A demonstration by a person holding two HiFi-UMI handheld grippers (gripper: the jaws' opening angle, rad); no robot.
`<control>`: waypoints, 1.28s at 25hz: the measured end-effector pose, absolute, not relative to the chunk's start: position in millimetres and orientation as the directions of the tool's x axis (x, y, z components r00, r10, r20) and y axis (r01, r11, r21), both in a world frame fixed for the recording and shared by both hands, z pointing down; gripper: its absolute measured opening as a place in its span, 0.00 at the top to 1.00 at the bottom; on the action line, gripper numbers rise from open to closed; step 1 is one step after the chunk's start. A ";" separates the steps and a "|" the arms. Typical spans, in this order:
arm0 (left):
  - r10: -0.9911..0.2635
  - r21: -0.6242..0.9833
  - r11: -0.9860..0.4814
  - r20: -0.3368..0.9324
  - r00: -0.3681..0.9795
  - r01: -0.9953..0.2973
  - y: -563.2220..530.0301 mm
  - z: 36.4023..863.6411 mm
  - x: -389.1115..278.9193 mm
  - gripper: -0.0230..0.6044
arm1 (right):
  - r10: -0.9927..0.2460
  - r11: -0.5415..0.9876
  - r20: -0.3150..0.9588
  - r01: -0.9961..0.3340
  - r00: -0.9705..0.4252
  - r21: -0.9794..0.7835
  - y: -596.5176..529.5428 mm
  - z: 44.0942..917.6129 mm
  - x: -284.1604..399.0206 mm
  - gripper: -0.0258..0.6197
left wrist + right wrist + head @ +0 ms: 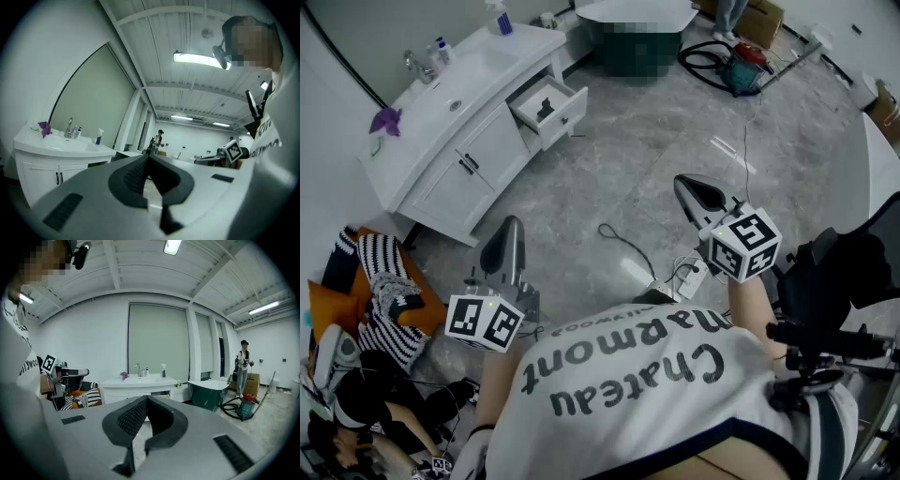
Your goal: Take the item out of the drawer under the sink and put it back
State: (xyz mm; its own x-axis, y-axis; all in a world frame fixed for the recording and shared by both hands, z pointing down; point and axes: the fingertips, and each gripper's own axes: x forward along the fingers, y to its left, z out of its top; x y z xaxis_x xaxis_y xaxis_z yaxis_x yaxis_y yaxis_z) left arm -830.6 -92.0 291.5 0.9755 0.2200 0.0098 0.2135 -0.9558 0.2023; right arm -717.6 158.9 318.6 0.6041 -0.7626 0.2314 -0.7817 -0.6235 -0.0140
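- Across the grey floor (609, 178) from you, the white vanity (478, 150) with its sink (478, 67) is standing at the upper left of the head view. You are standing well apart from it, so I am judging that you are in the approach step, with the taking-out not yet begun.
- Under the countertop, the drawer (567, 114) is hanging pulled out, so the opening part is looking done. The next move is calling for you to walk in close and bring one gripper down over the open drawer.
- Low on your left side, the left gripper (504, 246) is pointing roughly toward the vanity. Its own view is showing the jaws (149, 158) pressed fully together, pad against pad, with nothing caught between them.
- On your right side, the right gripper (698, 194) is pointing out over bare floor. Its jaws (146, 400) are likewise meeting at the tips and holding nothing.
- Inside the drawer, the dark item (546, 106) is lying against the pale bottom, well apart from both pairs of jaws and somewhat nearer the left gripper. It is showing too small for me to tell its shape, so you are going to need the jaws spread before reaching in, and a closer look to choose where to pinch it.
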 end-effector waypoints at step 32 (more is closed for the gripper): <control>0.063 0.220 -0.973 -0.014 0.998 0.065 -142.1 288.5 -739.1 0.95 | -0.834 -0.529 0.242 -0.844 0.496 -0.092 96.9 331.3 -584.1 0.94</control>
State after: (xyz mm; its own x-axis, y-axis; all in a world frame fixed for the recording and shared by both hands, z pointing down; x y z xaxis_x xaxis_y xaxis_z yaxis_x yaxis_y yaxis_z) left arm -739.1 -142.1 288.5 0.9979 0.0632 -0.0136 0.0646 -0.9733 0.2201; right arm -584.1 96.9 331.3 0.4960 -0.8340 0.2418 -0.8438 -0.5286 -0.0924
